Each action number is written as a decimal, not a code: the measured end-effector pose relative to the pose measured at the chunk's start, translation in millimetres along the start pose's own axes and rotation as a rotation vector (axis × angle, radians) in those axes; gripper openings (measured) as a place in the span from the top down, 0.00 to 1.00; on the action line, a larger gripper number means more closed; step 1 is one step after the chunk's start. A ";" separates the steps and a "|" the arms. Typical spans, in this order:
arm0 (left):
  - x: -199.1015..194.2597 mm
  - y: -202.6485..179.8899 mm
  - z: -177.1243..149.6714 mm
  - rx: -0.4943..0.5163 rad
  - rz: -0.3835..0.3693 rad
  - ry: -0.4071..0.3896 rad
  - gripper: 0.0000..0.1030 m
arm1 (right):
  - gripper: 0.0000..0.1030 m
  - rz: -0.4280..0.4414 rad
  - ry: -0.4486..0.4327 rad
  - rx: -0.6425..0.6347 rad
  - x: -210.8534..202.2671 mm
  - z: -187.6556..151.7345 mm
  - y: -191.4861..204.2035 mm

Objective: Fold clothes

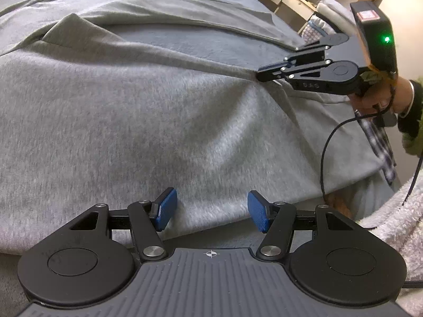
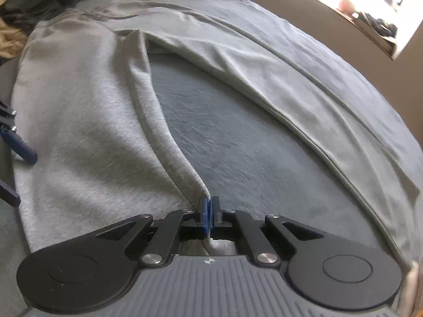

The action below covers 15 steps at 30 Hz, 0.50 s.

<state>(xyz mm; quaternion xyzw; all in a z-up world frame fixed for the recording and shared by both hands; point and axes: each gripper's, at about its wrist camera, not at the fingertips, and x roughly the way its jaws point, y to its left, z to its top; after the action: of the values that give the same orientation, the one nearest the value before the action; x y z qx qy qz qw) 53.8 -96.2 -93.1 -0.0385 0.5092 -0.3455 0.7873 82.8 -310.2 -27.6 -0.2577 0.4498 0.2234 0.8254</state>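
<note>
Left tongs (image 1: 211,211) hover apart over the grey sweatpants (image 1: 132,121), spread on the bed (image 2: 238,145). Right tongs (image 2: 208,216) are clamped on the inner leg seam (legs splayed, unfolded). Folding has barely begun.

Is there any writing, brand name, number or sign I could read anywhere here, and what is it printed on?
"DAS", faint raised letters, my best reading: on the black arm of the right tool, seen from the left wrist.
Pale square sticker on top of that tool's black box: too blurred to read.
Small crosshair mark on the left tool's grey ribbed body: a sign, no words.
Grey fleece garment: no text visible.
</note>
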 end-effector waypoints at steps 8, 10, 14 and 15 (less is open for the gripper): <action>0.1 -0.8 -3.9 0.022 0.002 0.006 0.42 | 1.00 -0.137 0.051 0.158 14.0 -16.4 -33.2; -0.6 -1.9 -4.4 0.026 0.006 0.010 0.42 | 1.00 -0.041 -0.012 0.170 -7.3 -14.8 -31.0; 0.8 -4.1 -2.6 0.039 0.021 0.026 0.42 | 1.00 0.165 -0.082 0.095 -23.4 -8.7 -8.1; 1.5 -5.6 -2.8 0.047 0.029 0.031 0.42 | 1.00 0.204 -0.085 0.059 -20.5 -6.5 0.3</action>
<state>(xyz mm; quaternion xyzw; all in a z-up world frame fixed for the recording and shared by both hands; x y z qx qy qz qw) 49.1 -100.6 -93.3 -0.0073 0.5138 -0.3464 0.7848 68.4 -316.9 -13.1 -0.1764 0.4447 0.3037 0.8240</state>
